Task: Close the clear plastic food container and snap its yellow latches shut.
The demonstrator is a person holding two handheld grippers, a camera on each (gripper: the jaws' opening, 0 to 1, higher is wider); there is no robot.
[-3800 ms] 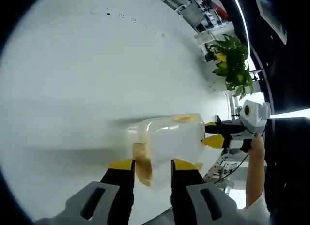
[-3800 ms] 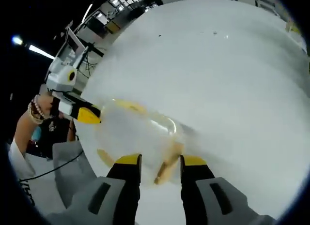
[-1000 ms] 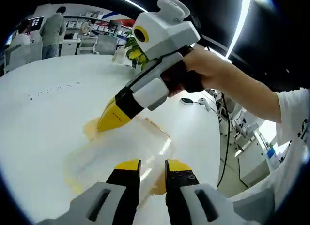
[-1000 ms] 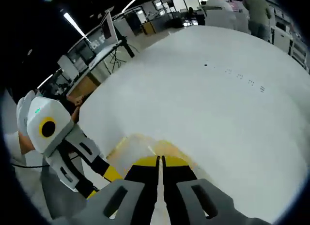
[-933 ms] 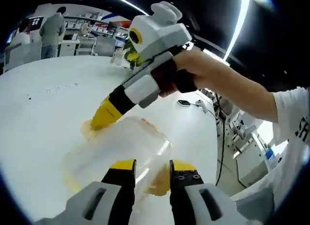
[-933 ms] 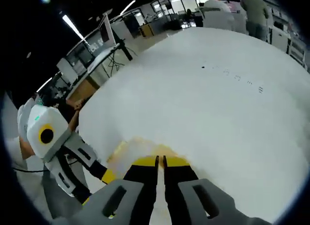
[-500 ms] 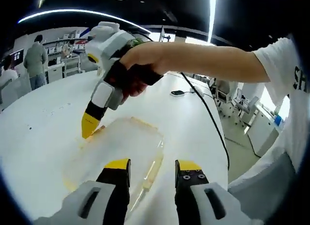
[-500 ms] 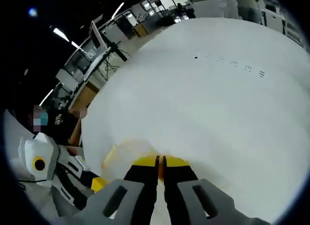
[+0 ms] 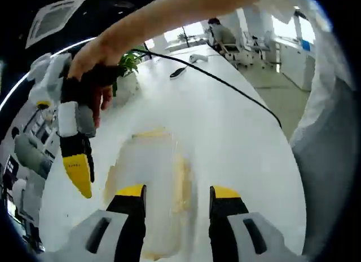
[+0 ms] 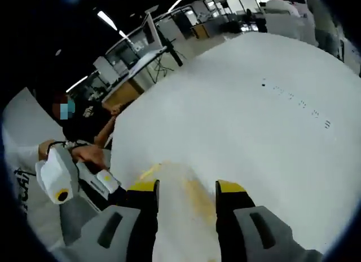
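Both grippers, left [image 9: 174, 191] and right [image 10: 186, 186], hover jaws apart over the lidded container [image 9: 148, 177]; next, press any unsnapped latch [image 9: 181, 183] down.

The blurred clear container [image 9: 151, 183] hides whether its yellow latches [image 9: 181, 186] are snapped

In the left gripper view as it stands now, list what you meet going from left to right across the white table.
The other, right gripper with its yellow tip → clear plastic food container with yellow latches → black cable lying on the white table → a person's white sleeve.
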